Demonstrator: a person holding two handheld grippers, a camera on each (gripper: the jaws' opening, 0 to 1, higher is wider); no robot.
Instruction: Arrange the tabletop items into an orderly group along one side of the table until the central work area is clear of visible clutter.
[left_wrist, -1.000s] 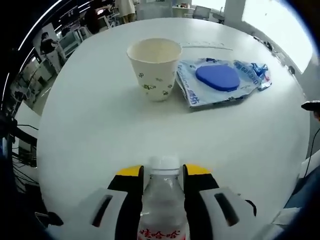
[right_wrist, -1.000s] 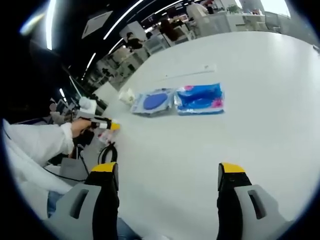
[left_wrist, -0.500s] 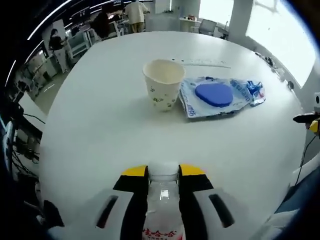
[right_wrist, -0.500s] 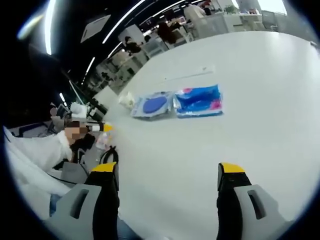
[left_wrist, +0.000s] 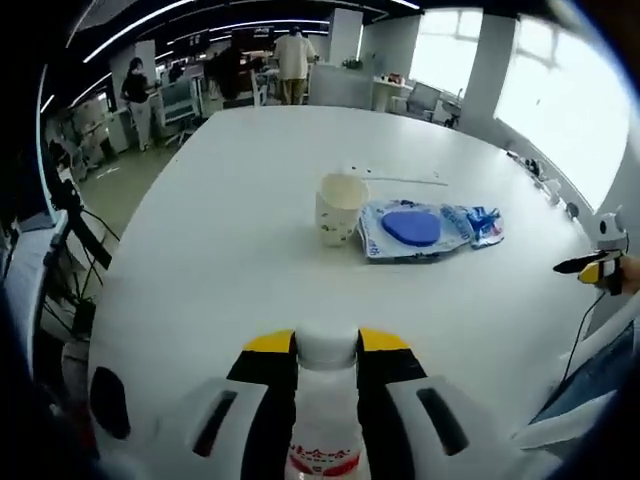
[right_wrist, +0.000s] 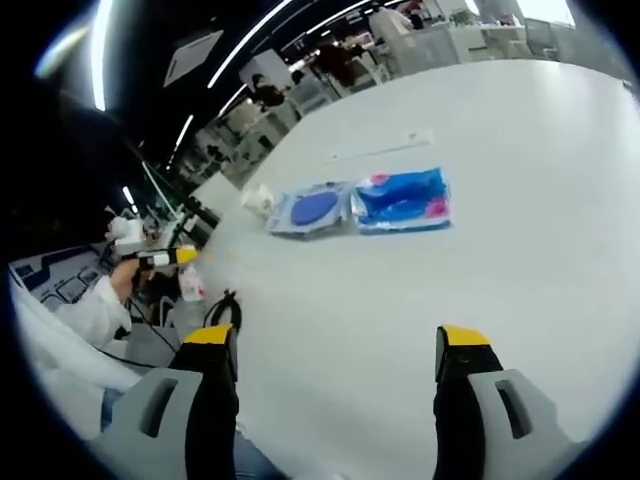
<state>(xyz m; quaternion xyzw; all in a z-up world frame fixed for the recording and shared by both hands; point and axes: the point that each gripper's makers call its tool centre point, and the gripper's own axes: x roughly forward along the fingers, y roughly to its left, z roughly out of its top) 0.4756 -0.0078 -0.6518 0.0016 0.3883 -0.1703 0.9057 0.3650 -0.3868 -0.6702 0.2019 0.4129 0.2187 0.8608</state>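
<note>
The left gripper (left_wrist: 327, 352) is clenched on the neck of a clear water bottle (left_wrist: 326, 420), its yellow-tipped jaws pressed against either side just below the white cap, and it holds the bottle above the near part of the white table (left_wrist: 230, 250). Farther off on the table stand a paper cup (left_wrist: 341, 208) and, just to its right, a clear packet with a blue round pad (left_wrist: 418, 228) inside. In the right gripper view a second blue packet (right_wrist: 402, 199) lies beside the first, so the row is already forming there. To do this step well, I would carry the bottle upright to the cup's free side, lower it until the base sits flat, and only then release the jaws (a grip at the neck lets a tall bottle swing, so a slow approach seems wise). The right gripper (right_wrist: 338, 372) is released, jaws wide apart and holding nothing, over bare table. The bottle's label carries red characters, too small to read; the cup has a small dark sprig pattern.
</note>
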